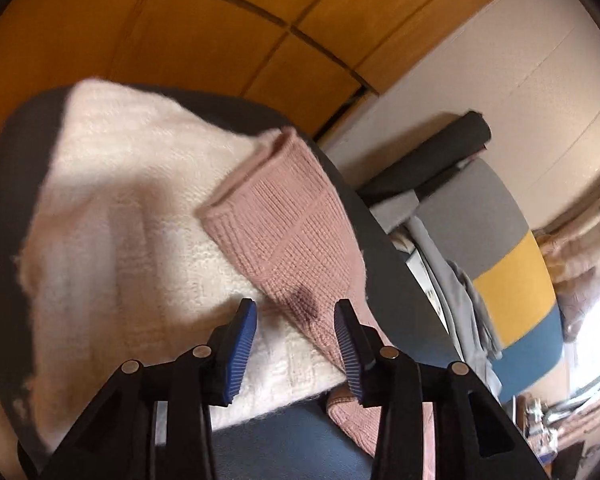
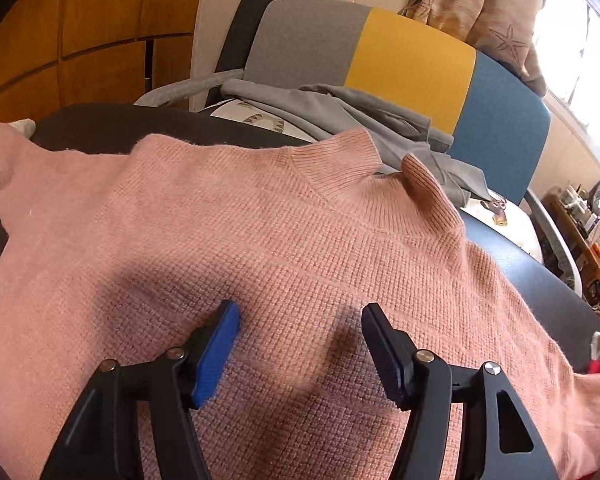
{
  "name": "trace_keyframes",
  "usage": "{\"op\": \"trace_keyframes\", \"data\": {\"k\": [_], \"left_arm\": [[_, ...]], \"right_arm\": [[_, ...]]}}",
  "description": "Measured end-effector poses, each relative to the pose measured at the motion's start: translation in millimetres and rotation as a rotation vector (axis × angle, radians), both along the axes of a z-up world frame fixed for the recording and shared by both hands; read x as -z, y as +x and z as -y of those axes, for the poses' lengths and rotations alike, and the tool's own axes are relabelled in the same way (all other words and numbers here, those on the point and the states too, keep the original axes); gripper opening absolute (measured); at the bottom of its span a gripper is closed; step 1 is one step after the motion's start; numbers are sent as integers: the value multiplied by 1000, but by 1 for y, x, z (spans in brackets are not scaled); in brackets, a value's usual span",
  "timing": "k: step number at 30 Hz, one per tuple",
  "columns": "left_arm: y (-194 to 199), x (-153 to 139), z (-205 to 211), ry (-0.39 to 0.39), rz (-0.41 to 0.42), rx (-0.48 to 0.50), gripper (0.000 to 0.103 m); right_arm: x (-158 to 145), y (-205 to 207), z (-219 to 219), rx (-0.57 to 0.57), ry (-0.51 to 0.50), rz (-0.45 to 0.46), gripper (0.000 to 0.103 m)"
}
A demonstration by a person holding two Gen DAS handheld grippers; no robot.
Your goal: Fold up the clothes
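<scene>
We see both tongs tilted down over the dark worktop (image 2: 112, 128); left tongs (image 1: 296, 320) stand apart, nothing between the blue pads (image 1: 242, 344); they hover over the pink sleeve (image 1: 288, 232) where it crosses the white knit (image 1: 112, 208); the frames don't settle whether the pads touch cloth. Right tongs (image 2: 300, 328) stand apart too, nothing gripped, above the middle of the pink sweater (image 2: 260, 232). The sweater lies spread flat on the worktop, ribbed collar (image 2: 340, 156) at the far edge, toward the striped chair (image 2: 412, 60); knit looks even, with a few shallow creases. In the left view the sleeve is folded back on itself, cuff end pointing away from us, lying on the white knit, which is a flat folded stack on the worktop. A grey garment (image 2: 340, 108) is heaped on the chair seat behind the collar.
</scene>
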State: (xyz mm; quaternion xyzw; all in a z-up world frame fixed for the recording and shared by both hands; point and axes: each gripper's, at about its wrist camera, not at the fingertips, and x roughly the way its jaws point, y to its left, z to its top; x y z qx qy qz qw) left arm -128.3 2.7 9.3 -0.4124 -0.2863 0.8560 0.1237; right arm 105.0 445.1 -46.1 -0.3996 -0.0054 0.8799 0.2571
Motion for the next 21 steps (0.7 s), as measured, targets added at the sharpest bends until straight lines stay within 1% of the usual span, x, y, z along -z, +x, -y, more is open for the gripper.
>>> {"op": "trace_keyframes", "data": {"k": [3,6,7,8,9,10,12,15,17,19,21], "left_arm": [[-17,5,0,12,36,15,41],[-26,6,-1,32,57,-10,41],[-28,8,-2,33,76,-19,39],[-29,11,-4,34,105,-24,35],[-30,13,-5,37,130,-28,16],[-31,12,-5,44,135,-29,5],[-33,4,-6,37,119,-25,5],[-36,-28,-7,-14,40,5,5],[-41,-52,-3,-44,-24,3,5],[-49,-65,3,-96,-62,-10,5],[-57,-63,8,-169,-60,-12,5]], "right_arm": [[0,0,-1,0,-8,-4,66],[0,1,-3,4,-28,-11,67],[0,1,-4,6,-34,-13,67],[0,1,-5,7,-41,-15,68],[1,1,-5,9,-46,-17,69],[1,1,-5,11,-51,-19,69],[1,1,-7,14,-62,-23,70],[2,1,-9,17,-77,-27,70],[2,2,-11,20,-89,-30,71],[3,2,-13,25,-101,-34,72],[3,3,-13,27,-105,-36,73]]}}
